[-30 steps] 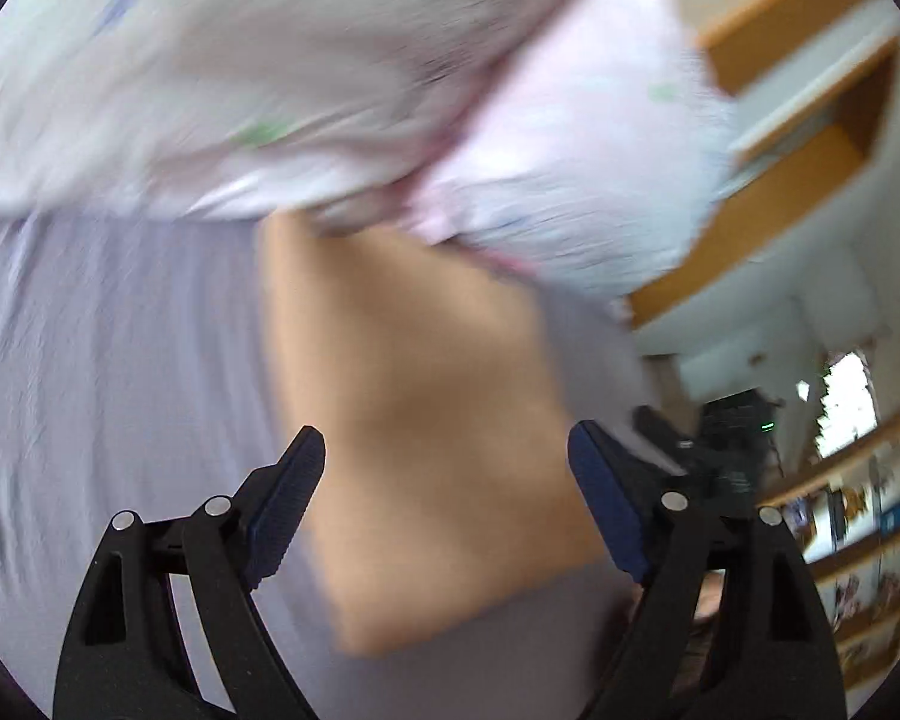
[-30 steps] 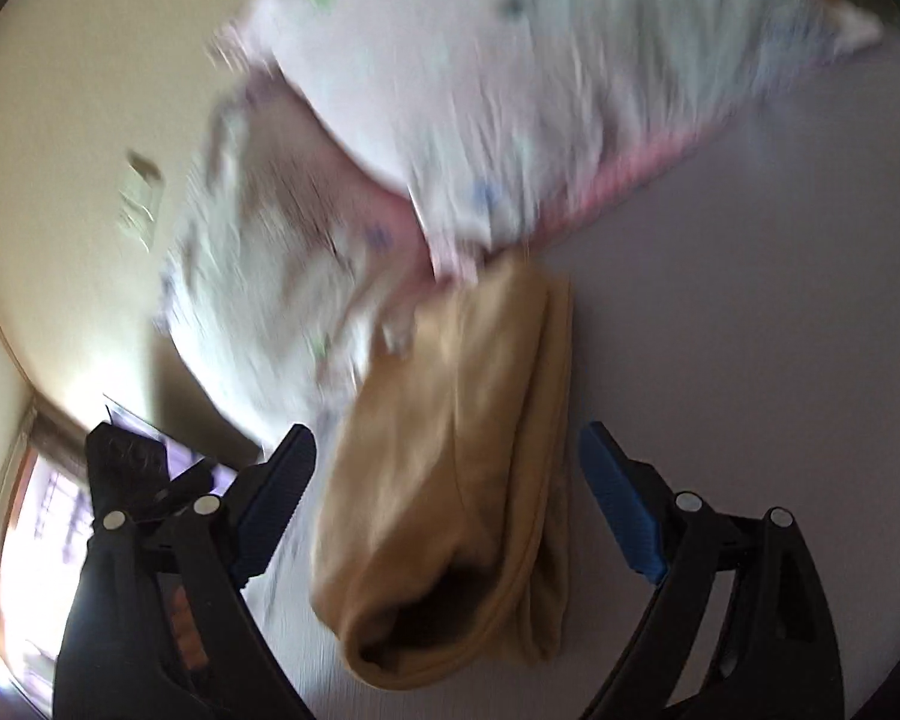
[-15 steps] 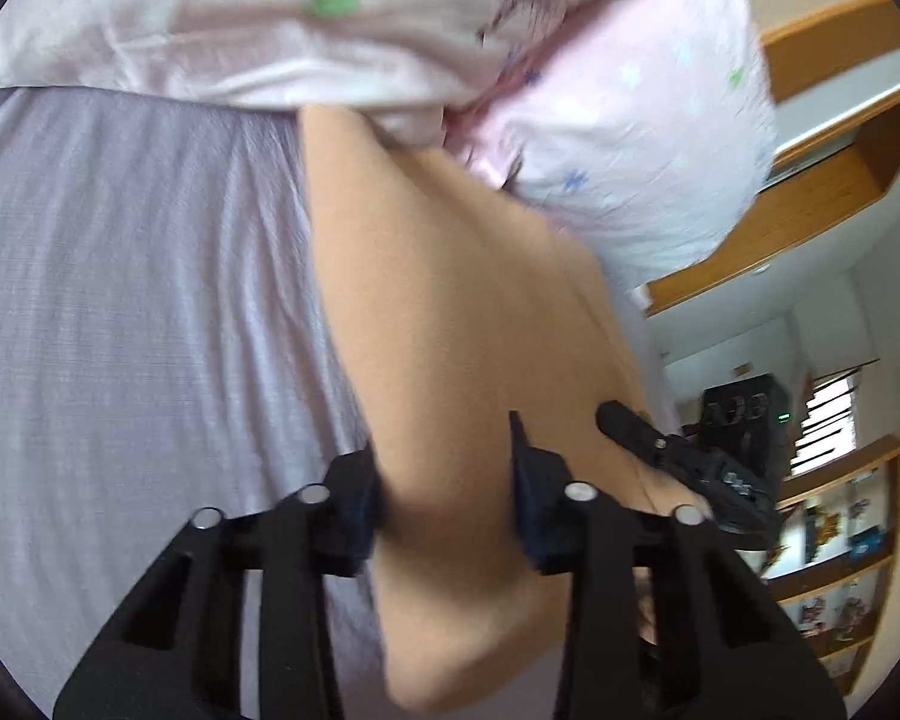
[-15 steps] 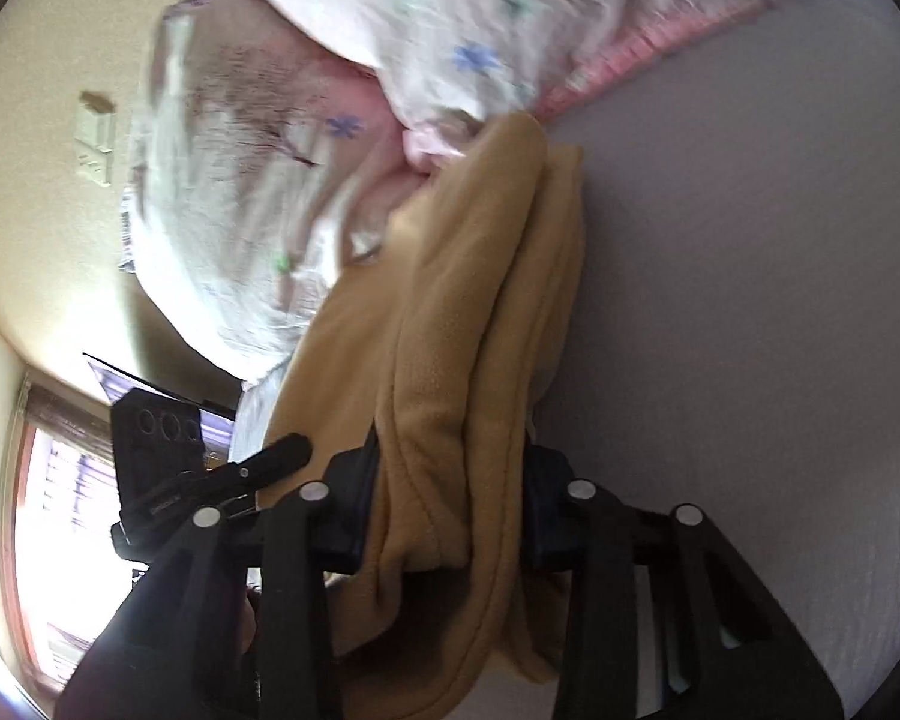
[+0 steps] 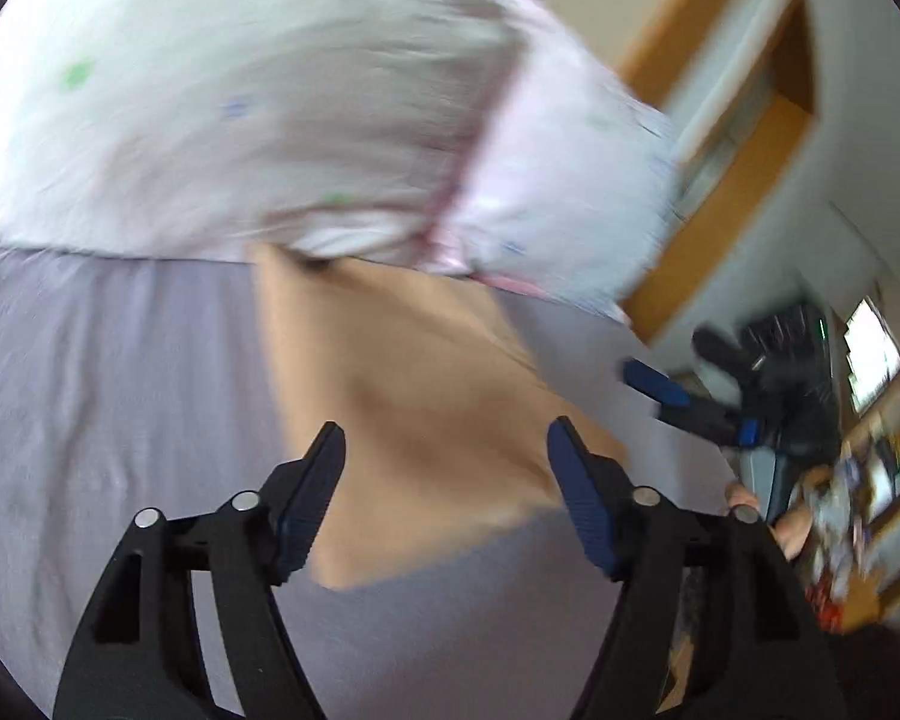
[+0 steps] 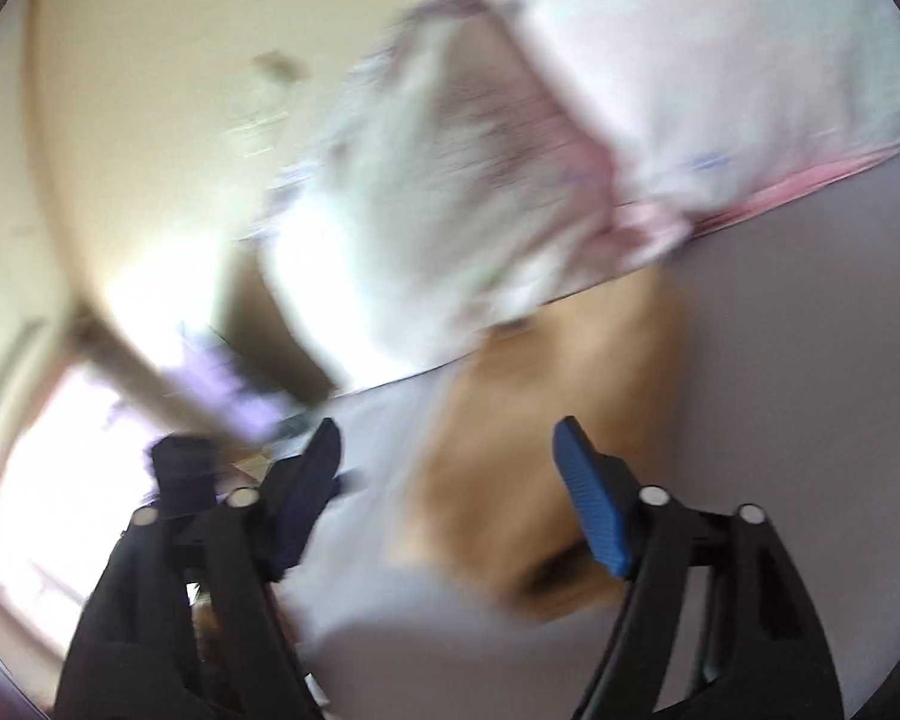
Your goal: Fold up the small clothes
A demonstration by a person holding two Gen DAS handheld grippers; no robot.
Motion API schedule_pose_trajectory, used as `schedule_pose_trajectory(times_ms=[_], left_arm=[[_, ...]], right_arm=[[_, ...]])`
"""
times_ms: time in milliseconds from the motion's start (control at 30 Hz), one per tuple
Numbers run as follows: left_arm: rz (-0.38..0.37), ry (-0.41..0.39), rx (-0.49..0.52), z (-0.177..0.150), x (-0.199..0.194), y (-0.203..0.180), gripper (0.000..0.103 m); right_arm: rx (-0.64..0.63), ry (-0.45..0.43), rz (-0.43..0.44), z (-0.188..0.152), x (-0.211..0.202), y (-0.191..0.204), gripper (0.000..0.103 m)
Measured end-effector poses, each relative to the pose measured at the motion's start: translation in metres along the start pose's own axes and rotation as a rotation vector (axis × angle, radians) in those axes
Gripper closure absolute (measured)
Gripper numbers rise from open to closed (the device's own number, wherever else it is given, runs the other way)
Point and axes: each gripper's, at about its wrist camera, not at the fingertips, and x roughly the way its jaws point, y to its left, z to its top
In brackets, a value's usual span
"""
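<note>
A folded tan garment lies on the grey-lilac bed sheet, its far end against the pillows. My left gripper is open, jaws wide apart just above the garment's near part, holding nothing. The right gripper shows in the left wrist view at the right, beside the garment. In the right wrist view the tan garment lies ahead, blurred. My right gripper is open and empty above its left edge.
Two white-and-pink star-print pillows lie across the far end of the bed; they also show in the right wrist view. Wooden shelves and a bright window lie beyond the bed edge.
Half a second ago both grippers were shut on the tan garment. Now both have opened and pulled back; the garment lies flat on the sheet.
</note>
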Motion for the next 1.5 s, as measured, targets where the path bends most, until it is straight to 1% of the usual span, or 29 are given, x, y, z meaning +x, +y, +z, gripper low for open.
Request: schedule_pose_trajectory(times_ms=[33,67,100,133,167,200,233,267,300,333,367,433,467,500,533,567,600,633,667,700,800,900,933,967,1067,1100,1167,1233,1500], left_arm=[[-0.018,0.031,0.025,-0.003,0.008,-0.010,0.031],[-0.033,0.060,0.037,-0.005,0.016,-0.017,0.031],[-0.040,0.101,0.042,-0.013,0.027,-0.020,0.031],[-0.030,0.130,0.043,-0.015,0.036,-0.020,0.031],[-0.004,0.161,0.042,-0.019,0.046,-0.020,0.031],[0.042,0.208,0.039,-0.025,0.058,-0.015,0.031],[0.061,0.226,0.041,-0.028,0.061,-0.013,0.031],[0.072,0.233,0.050,-0.032,0.063,-0.012,0.031],[0.074,0.224,0.059,-0.035,0.061,-0.014,0.031],[0.074,0.214,0.067,-0.036,0.056,-0.017,0.031],[0.069,0.200,0.074,-0.037,0.049,-0.019,0.031],[0.078,0.148,0.092,-0.040,0.031,-0.024,0.026],[0.098,0.125,0.100,-0.043,0.022,-0.023,0.014],[0.137,0.100,0.108,-0.047,0.014,-0.024,0.006],[0.189,0.077,0.113,-0.051,0.011,-0.024,0.002],[0.253,0.058,0.118,-0.054,0.006,-0.024,0.001],[0.338,0.049,0.121,-0.055,0.006,-0.020,0.001],[0.398,0.052,0.121,-0.056,0.010,-0.018,0.001],[0.452,0.062,0.120,-0.055,0.014,-0.018,0.001],[0.489,0.082,0.118,-0.055,0.017,-0.016,0.001],[0.489,0.135,0.105,-0.056,0.027,-0.010,0.001],[0.522,0.175,0.111,-0.062,0.038,-0.006,0.001],[0.532,0.189,0.107,-0.061,0.045,-0.003,0.001],[0.542,0.203,0.101,-0.062,0.049,-0.001,0.001],[0.559,0.230,0.084,-0.071,0.047,0.002,0.001],[0.577,0.230,0.092,-0.071,0.048,0.002,0.001],[0.588,0.234,0.095,-0.072,0.050,0.001,0.001],[0.588,0.232,0.093,-0.073,0.049,0.001,0.001],[0.588,0.231,0.094,-0.073,0.048,0.001,0.001]], right_arm=[[0.017,0.054,0.026,-0.008,0.012,0.004,0.022],[0.045,0.091,0.026,-0.012,0.021,0.000,0.022],[0.074,0.114,0.007,-0.015,0.028,-0.007,0.022],[0.110,0.124,-0.061,-0.017,0.035,-0.020,0.022],[0.141,0.123,-0.129,-0.018,0.036,-0.031,0.022],[0.173,0.120,-0.182,-0.020,0.036,-0.045,0.022],[0.205,0.119,-0.218,-0.021,0.036,-0.057,0.030],[0.251,0.123,-0.215,-0.024,0.033,-0.071,0.036],[0.262,0.115,-0.203,-0.026,0.030,-0.073,0.041],[0.253,0.104,-0.201,-0.028,0.024,-0.069,0.040],[0.215,0.082,-0.220,-0.030,0.017,-0.059,0.037],[0.111,0.014,-0.279,-0.034,0.003,-0.033,0.011],[0.042,-0.029,-0.319,-0.040,-0.007,-0.017,0.007],[-0.008,-0.056,-0.366,-0.045,-0.012,-0.006,0.002],[-0.068,-0.081,-0.453,-0.054,-0.016,0.007,0.002],[-0.106,-0.085,-0.539,-0.061,-0.020,0.012,0.002],[-0.136,-0.073,-0.617,-0.070,-0.021,0.015,0.002],[-0.162,-0.046,-0.706,-0.079,-0.023,0.011,0.002],[-0.177,-0.021,-0.754,-0.086,-0.018,0.010,0.002],[-0.193,0.010,-0.788,-0.094,-0.010,0.007,0.002],[-0.213,0.081,-0.811,-0.106,0.009,0.002,0.002],[-0.232,0.126,-0.863,-0.112,0.024,0.000,0.002],[-0.241,0.134,-0.868,-0.114,0.025,0.000,0.002],[-0.246,0.139,-0.873,-0.111,0.038,-0.002,0.002],[-0.264,0.155,-0.903,-0.114,0.046,-0.002,0.002],[-0.264,0.161,-0.913,-0.115,0.047,-0.002,0.002],[-0.257,0.174,-0.927,-0.116,0.048,-0.003,0.002],[-0.246,0.190,-0.936,-0.117,0.050,-0.007,0.002],[-0.254,0.187,-0.946,-0.118,0.051,-0.007,0.002]])
